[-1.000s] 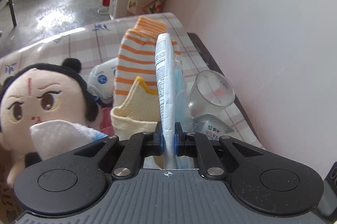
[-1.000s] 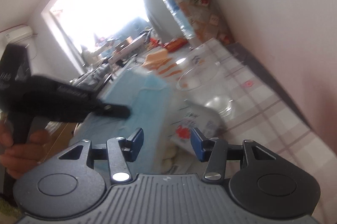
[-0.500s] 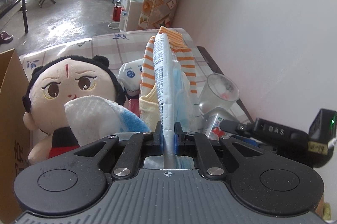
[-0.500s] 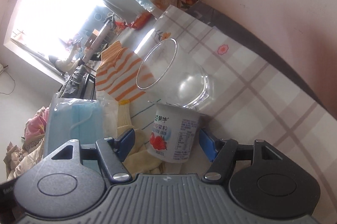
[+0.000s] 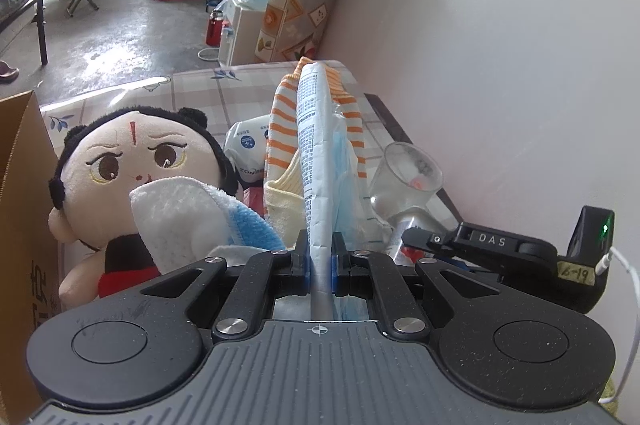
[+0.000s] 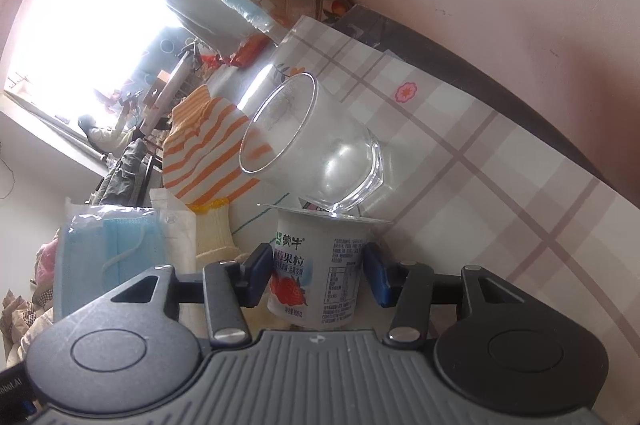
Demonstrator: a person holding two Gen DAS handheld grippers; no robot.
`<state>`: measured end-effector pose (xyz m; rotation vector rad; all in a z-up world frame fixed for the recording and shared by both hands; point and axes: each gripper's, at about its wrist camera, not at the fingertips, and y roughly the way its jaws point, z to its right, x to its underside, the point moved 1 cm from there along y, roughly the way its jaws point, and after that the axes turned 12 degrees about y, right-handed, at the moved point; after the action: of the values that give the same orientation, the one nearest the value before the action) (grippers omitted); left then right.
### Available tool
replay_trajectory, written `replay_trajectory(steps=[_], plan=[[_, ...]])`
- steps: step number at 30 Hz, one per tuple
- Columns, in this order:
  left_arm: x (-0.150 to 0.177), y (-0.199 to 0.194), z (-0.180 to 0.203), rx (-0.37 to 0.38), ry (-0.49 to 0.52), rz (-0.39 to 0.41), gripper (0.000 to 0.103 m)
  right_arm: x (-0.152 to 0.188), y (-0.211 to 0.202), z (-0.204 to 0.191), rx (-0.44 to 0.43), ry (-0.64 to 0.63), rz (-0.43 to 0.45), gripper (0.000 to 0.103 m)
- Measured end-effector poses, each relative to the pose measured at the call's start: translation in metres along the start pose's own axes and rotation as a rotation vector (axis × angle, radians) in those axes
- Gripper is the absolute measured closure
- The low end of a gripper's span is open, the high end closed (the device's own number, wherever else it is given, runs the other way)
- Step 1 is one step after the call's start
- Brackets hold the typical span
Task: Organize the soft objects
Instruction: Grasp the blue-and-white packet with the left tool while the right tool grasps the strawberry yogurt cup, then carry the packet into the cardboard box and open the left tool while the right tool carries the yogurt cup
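The brown cardboard box (image 5: 20,225) left of the left claw is cut by the frame edge. The white-and-blue towel (image 5: 188,213) hides the black-haired plush doll (image 5: 132,161)'s mouth. The strawberry yogurt cup (image 6: 320,273)'s base disappears behind the right claw's body.

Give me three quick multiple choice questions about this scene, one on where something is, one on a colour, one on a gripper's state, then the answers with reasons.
1. Where is the drinking glass?
A. beside the yogurt cup
B. inside the cardboard box
C. on the floor

2. What colour are the sock's stripes?
A. green
B. orange
C. purple

3. What is the left hand-held gripper doing?
A. open, empty
B. shut on the mask packet
C. shut on the towel

Answers: A, the glass lies by the cup's lid; B, orange bands on white; C is wrong and B right, the fingers pinch the packet.
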<state>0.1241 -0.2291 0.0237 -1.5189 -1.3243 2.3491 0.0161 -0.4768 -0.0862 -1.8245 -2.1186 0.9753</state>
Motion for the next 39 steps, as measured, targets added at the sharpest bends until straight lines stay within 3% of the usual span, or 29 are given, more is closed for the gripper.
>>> replay_trajectory(steps=[6, 12, 20, 24, 29, 39], plan=[[0.006, -0.028, -0.008, -0.007, -0.049, 0.018, 0.097, 0.016, -0.034, -0.009, -0.03, -0.048, 0.045, 0.051], [0.014, -0.096, -0.024, -0.043, -0.081, 0.105, 0.097, 0.043, -0.085, -0.039, -0.099, -0.15, 0.085, 0.051], [0.038, -0.204, -0.075, -0.191, -0.147, 0.209, 0.097, 0.091, -0.116, -0.12, -0.271, -0.31, 0.016, 0.05], [0.039, -0.228, -0.104, -0.293, -0.176, 0.219, 0.097, 0.118, -0.097, -0.175, -0.358, -0.386, -0.064, 0.051], [0.035, -0.223, -0.145, -0.403, -0.199, 0.179, 0.097, 0.151, -0.053, -0.232, -0.422, -0.444, -0.165, 0.05], [0.052, -0.154, -0.232, -0.524, -0.228, -0.011, 0.097, 0.207, 0.049, -0.288, -0.353, -0.563, -0.283, 0.05]])
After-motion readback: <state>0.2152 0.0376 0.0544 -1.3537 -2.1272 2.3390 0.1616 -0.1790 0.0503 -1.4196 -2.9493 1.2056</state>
